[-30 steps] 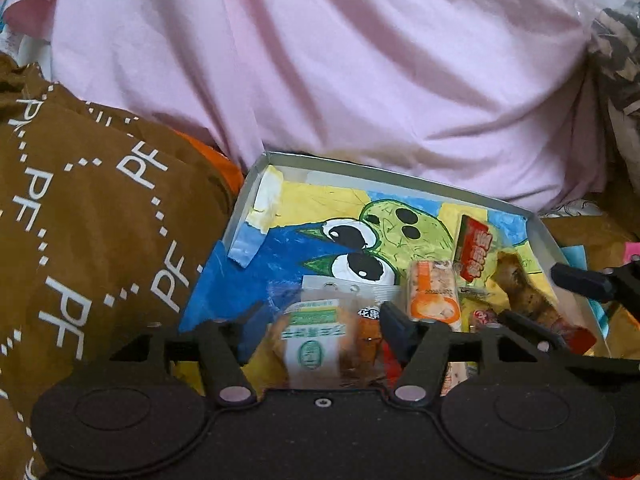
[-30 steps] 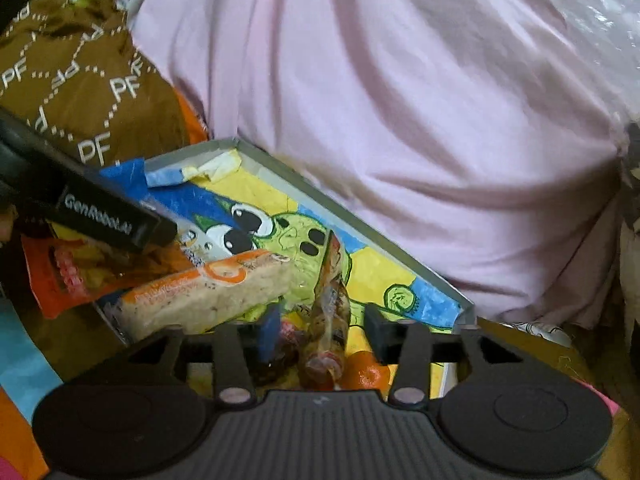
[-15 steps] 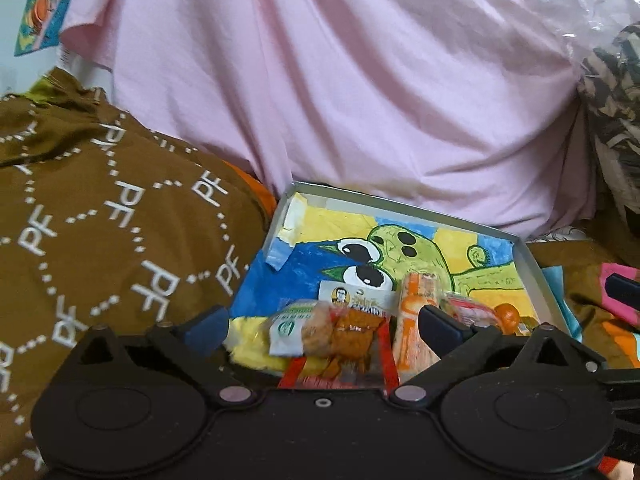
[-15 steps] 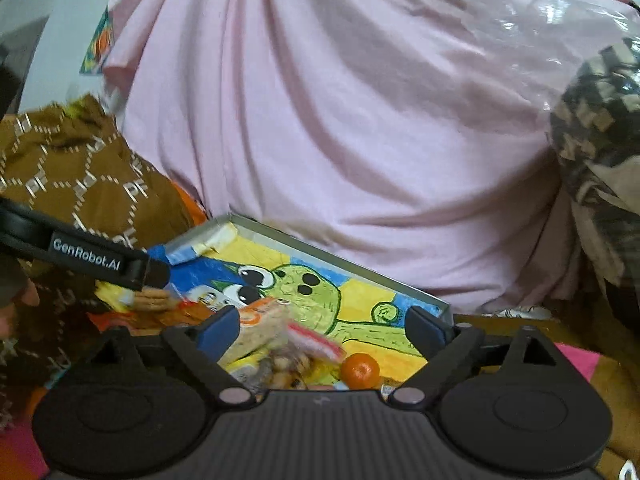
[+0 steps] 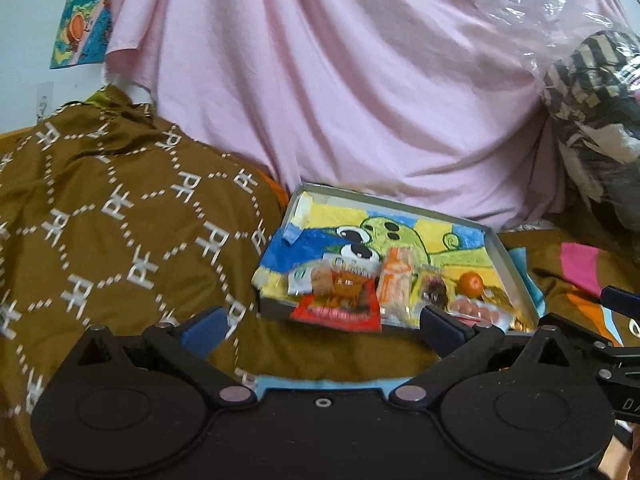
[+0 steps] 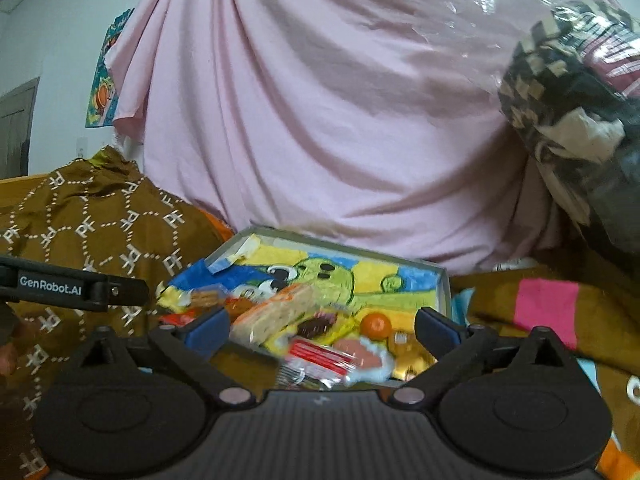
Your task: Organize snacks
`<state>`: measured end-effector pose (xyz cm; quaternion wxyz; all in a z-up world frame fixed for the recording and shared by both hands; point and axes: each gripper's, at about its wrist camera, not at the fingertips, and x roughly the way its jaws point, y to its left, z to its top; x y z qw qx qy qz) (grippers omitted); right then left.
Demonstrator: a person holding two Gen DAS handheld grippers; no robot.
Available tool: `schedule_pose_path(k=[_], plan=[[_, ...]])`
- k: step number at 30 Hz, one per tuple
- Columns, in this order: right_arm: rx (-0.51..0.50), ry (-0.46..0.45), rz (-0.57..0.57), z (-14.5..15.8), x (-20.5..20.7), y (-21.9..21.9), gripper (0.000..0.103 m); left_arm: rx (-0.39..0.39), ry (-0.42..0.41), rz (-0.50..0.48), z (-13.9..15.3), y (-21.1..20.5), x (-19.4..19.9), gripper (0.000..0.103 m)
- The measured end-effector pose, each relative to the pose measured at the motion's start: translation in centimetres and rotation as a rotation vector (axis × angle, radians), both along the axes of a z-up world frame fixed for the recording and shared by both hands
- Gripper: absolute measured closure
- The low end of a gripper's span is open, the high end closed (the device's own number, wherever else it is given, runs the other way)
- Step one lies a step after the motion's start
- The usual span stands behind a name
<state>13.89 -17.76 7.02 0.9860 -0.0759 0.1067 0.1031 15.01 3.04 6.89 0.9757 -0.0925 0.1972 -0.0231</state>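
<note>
A shallow grey tray (image 5: 509, 264) lined with a green cartoon drawing lies on the bedding and holds several snacks. Among them are a red packet (image 5: 336, 314), an orange-and-white bar (image 5: 394, 284) and a small orange fruit (image 5: 470, 283). My left gripper (image 5: 322, 330) hangs open just short of the tray's near edge with nothing between its fingers. In the right wrist view the tray (image 6: 443, 280) shows the bar (image 6: 276, 312), the fruit (image 6: 376, 324) and a red-and-white packet (image 6: 320, 356). My right gripper (image 6: 322, 326) hovers over the tray's near end; its jaws are opening and grip nothing.
A pink sheet (image 5: 340, 100) rises right behind the tray. Brown fabric with white letters (image 5: 120, 220) is heaped to the left. A checked bundle in clear plastic (image 5: 592, 92) sits at the upper right. Pink and orange bedding (image 6: 548, 308) lies to the right of the tray.
Both grippers spread from half shut to wide open, letting go of the snack packets between their fingers. Both pulled back from the tray, which now looks smaller and farther off.
</note>
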Motion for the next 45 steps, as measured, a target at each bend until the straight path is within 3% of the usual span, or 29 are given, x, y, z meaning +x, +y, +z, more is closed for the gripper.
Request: schedule_pose_path(k=[8, 16, 29, 45], plan=[[0.078, 0.039, -0.005, -1.9, -5.6, -0.4, 0.000, 0.032, -0.011, 0.016, -1.7, 0.3, -5.3, 0.001], [0.090, 0.046, 0.005, -3.0, -8.6, -0.1, 0.000, 0.073, 0.016, 0.022, -2.8, -0.2, -8.4, 0.001], [0.121, 0.079, 0.001, -4.1, -9.5, 0.5, 0.000, 0.122, 0.069, 0.091, -4.3, 1.0, -10.5, 0.001], [0.111, 0.107, 0.005, -4.8, -8.8, 1.2, 0.000, 0.120, 0.081, 0.091, -5.0, 1.1, -10.6, 0.001]])
